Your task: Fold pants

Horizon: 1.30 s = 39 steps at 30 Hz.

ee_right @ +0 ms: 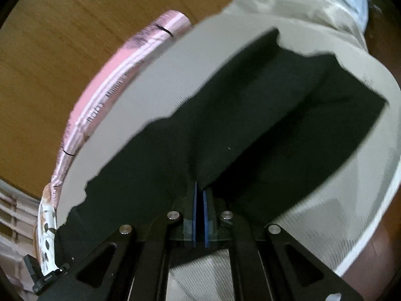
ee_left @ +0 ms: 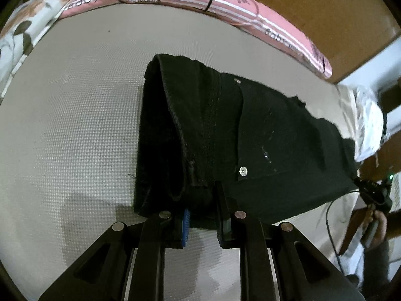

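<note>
Black pants [ee_left: 238, 135] lie on a grey textured mattress [ee_left: 75, 125], waistband end near my left gripper, with metal rivets showing. My left gripper [ee_left: 201, 200] is at the near edge of the waistband, its jaws a little apart with folded cloth between them. In the right wrist view the pants [ee_right: 250, 125] stretch away across the mattress [ee_right: 188, 70]. My right gripper [ee_right: 199, 190] is shut on a pinch of the black cloth at its near edge. The other gripper and the hand holding it show at the left wrist view's right edge [ee_left: 376, 193].
A pink striped cushion [ee_left: 225, 2] runs along the far mattress edge, with a floral pillow [ee_left: 25, 30] at the left. Wooden floor [ee_right: 50, 62] lies beyond. Crumpled pale cloth [ee_left: 363, 115] sits at the mattress's right end.
</note>
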{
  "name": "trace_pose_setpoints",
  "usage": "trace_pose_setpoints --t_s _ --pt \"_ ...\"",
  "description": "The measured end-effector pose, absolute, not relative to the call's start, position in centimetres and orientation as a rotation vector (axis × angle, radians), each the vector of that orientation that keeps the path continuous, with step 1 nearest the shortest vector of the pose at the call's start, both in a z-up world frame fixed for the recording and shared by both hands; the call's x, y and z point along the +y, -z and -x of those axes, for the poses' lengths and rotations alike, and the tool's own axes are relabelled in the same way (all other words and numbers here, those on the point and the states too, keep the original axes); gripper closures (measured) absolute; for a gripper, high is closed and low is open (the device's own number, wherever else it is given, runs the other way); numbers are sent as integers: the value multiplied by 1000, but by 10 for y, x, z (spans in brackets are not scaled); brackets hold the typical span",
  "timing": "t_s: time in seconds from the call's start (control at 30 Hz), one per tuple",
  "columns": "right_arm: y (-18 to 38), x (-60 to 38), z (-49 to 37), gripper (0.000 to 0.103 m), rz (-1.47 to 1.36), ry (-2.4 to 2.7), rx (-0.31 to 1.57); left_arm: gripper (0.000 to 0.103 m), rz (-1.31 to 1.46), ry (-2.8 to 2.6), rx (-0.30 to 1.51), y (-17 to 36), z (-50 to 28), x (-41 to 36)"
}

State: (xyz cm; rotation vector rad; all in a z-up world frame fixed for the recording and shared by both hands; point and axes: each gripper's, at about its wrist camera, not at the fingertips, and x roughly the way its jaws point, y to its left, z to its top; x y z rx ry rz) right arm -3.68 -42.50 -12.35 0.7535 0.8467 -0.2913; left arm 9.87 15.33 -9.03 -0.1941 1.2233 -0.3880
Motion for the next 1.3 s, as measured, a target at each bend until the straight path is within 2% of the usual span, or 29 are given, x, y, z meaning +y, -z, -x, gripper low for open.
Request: trace_pose_setpoints --t_s 0.17,0.3,0.37,0.47,0.57,0.73,0.93,1.3 --pt "149 -425 37 99 -756 337 962 82 89 365 1200 94 -90 144" --pt "145 -419 32 99 -713 363 996 80 76 327 1184 90 -85 141" --pt "142 -417 32 95 -700 355 1007 76 59 312 1172 85 -79 140" --pt "145 -421 38 93 -748 321 982 63 46 319 1164 79 -70 139" --pt "148 -424 44 92 -793 278 940 62 -2 306 1142 68 -52 139" --pt "153 -434 49 91 -865 213 884 60 -96 337 971 36 -21 129" --pt "162 -458 55 88 -1001 163 787 57 -181 506 866 22 -18 57" --pt "163 -503 43 88 -1099 177 756 57 -384 823 858 62 -11 -119"
